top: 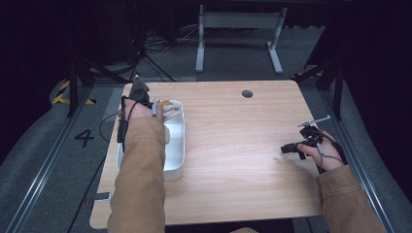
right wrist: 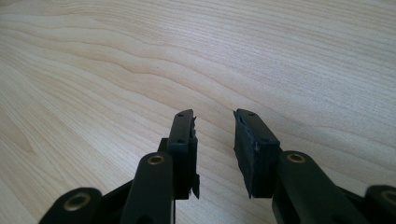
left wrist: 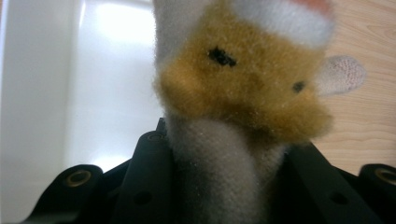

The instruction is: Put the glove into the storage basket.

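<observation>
Brown sleeves were seen entering from the near edge of the counter (top: 233, 145), a pale wood-grain top with rounded corners and a small dark round cap set near its far edge. A white tray (top: 176, 145) lay on the counter along its left side. Above the far end of that tray the left gripper (top: 156, 108) was held, its fingers (left wrist: 149, 182) clenched on a plush toy (left wrist: 243, 88). The toy was tan and white with small black eyes, and its pale lower part was pinched between the black fingers, the head standing up beyond them. Behind the toy, in the left gripper view, the tray's glossy white wall was seen on one side and bare wood on the other. Whether the toy touched the tray could not be told.

Well apart from the tray, near the right edge of the counter, the right gripper (top: 287, 148) was held low and pointed toward the tray. Its fingers (right wrist: 183, 140) were released, a gap standing between them with nothing but wood grain seen through it.

Around the counter the room was dark. Grey carpet was seen on the floor, with metal rails running along both sides, a painted figure four beside the left rail, and yellow-and-black hazard tape farther back. Beyond the counter's far edge stood a grey metal table frame, with black cables trailing on the floor to its left.
</observation>
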Demonstrator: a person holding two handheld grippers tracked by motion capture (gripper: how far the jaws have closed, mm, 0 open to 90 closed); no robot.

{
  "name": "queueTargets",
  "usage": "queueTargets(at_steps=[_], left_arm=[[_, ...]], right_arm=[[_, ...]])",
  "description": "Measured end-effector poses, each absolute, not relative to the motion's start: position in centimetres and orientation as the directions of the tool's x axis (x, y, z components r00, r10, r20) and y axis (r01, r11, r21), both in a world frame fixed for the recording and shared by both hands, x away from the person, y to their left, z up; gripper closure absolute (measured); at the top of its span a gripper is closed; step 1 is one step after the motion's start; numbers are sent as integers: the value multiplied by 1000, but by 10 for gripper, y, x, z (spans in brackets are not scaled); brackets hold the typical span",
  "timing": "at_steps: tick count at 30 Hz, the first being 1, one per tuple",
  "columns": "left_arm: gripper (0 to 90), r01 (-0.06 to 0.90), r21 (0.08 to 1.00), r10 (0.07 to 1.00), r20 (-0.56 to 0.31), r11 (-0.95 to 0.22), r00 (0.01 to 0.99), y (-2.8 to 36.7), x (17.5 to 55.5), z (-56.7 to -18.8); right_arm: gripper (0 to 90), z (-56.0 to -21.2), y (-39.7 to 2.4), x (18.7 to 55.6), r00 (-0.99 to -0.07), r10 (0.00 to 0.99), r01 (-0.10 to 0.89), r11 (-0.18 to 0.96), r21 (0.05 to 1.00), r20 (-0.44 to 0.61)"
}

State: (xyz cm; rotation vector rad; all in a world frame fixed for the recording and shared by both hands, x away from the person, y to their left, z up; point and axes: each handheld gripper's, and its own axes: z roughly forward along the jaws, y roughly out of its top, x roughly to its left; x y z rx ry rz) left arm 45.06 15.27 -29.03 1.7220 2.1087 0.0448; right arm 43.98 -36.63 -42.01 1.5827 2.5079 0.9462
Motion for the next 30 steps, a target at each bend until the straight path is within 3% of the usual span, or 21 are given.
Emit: queueTargets(at_steps=[30], left_arm=[[698,909,296,931,-304,293,-201,161,466,-369]], right_arm=[[677,-423,-374,432,-469,838,814,287,505,280]])
